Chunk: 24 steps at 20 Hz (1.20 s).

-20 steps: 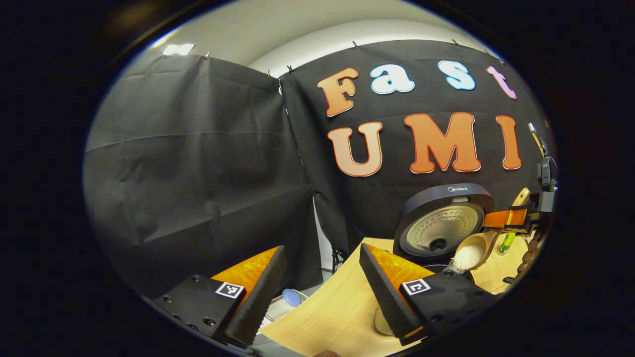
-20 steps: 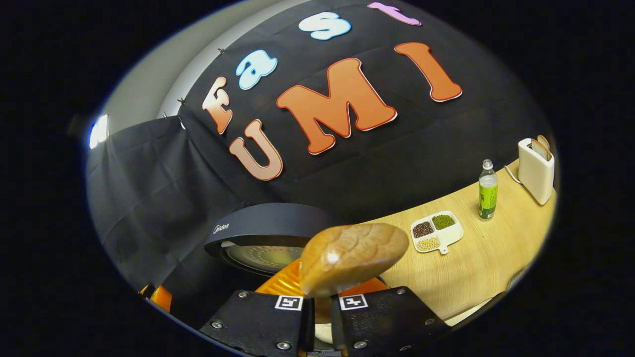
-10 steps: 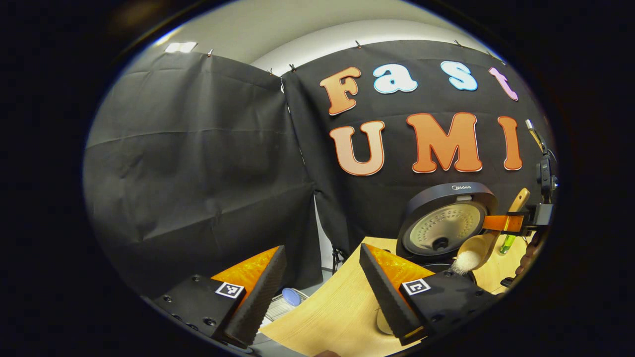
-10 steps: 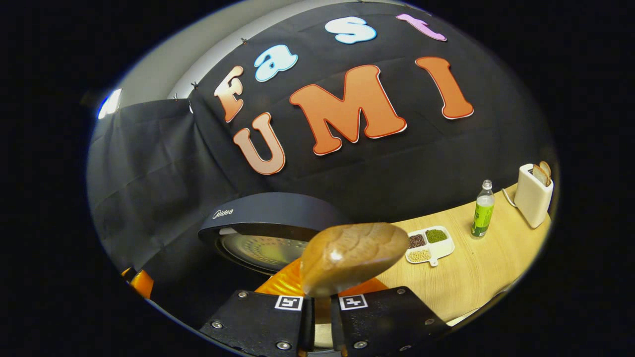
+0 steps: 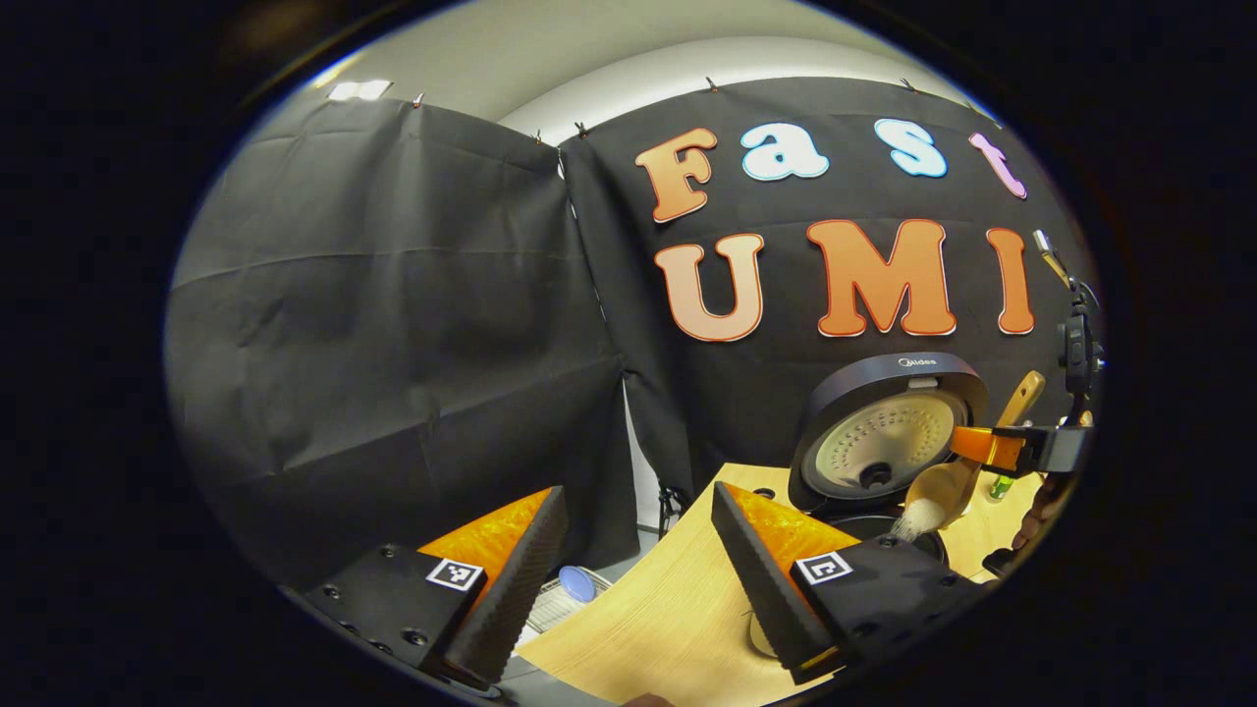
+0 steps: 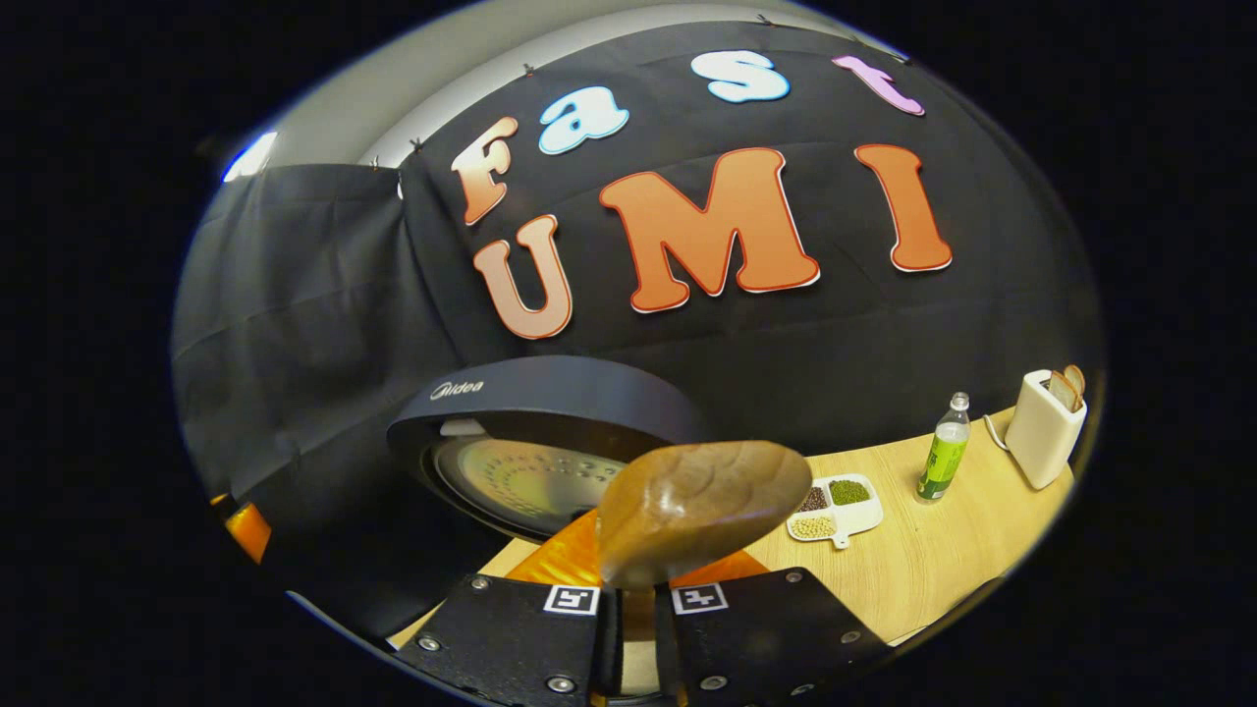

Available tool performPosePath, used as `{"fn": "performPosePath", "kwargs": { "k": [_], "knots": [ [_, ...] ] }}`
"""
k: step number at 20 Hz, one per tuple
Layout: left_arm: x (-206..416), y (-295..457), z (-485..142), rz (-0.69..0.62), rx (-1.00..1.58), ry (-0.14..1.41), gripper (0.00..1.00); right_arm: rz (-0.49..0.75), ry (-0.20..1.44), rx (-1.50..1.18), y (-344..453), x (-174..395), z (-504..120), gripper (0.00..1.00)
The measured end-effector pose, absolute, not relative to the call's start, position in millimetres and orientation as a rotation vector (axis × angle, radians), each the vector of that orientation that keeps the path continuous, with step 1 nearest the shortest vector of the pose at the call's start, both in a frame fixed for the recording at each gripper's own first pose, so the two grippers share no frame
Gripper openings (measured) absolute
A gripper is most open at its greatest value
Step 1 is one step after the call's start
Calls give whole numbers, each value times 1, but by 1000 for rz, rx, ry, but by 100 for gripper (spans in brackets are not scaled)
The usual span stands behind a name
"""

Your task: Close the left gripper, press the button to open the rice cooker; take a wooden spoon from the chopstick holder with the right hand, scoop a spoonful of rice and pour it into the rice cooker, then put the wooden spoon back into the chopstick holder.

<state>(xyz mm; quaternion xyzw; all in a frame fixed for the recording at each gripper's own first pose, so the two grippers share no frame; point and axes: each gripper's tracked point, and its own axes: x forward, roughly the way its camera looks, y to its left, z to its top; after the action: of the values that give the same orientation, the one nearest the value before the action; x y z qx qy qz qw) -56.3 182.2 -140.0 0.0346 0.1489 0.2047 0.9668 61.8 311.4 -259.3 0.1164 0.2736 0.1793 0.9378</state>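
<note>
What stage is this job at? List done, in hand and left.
Done: the rice cooker lid stands open. In hand: the right gripper is shut on the wooden spoon, tipping white rice toward the cooker. The left gripper is open, idle. Left: return the spoon to the chopstick holder.

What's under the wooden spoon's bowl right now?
In the left gripper view, rice spills from the tipped wooden spoon, held by the right tongs, toward the open rice cooker below. The pot's inside is hidden behind the left tongs.
</note>
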Motion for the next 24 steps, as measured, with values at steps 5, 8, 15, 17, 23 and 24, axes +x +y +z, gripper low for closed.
{"fn": "performPosePath", "kwargs": {
  "k": [5,8,15,17,23,24],
  "knots": [
    [-58,188,-144,420,64,308,92,412,502,139,323,59,-255,12],
    [-60,184,-148,408,50,313,92,436,457,71,329,59,-248,12],
    [-59,181,-153,395,51,322,100,561,358,-35,354,52,-230,13],
    [-60,180,-154,395,46,324,92,601,329,-64,359,48,-225,13],
    [-58,173,-152,385,47,325,92,669,254,-146,361,39,-220,13],
    [-57,171,-152,382,49,324,92,667,267,-127,357,39,-220,13]
  ]
}}
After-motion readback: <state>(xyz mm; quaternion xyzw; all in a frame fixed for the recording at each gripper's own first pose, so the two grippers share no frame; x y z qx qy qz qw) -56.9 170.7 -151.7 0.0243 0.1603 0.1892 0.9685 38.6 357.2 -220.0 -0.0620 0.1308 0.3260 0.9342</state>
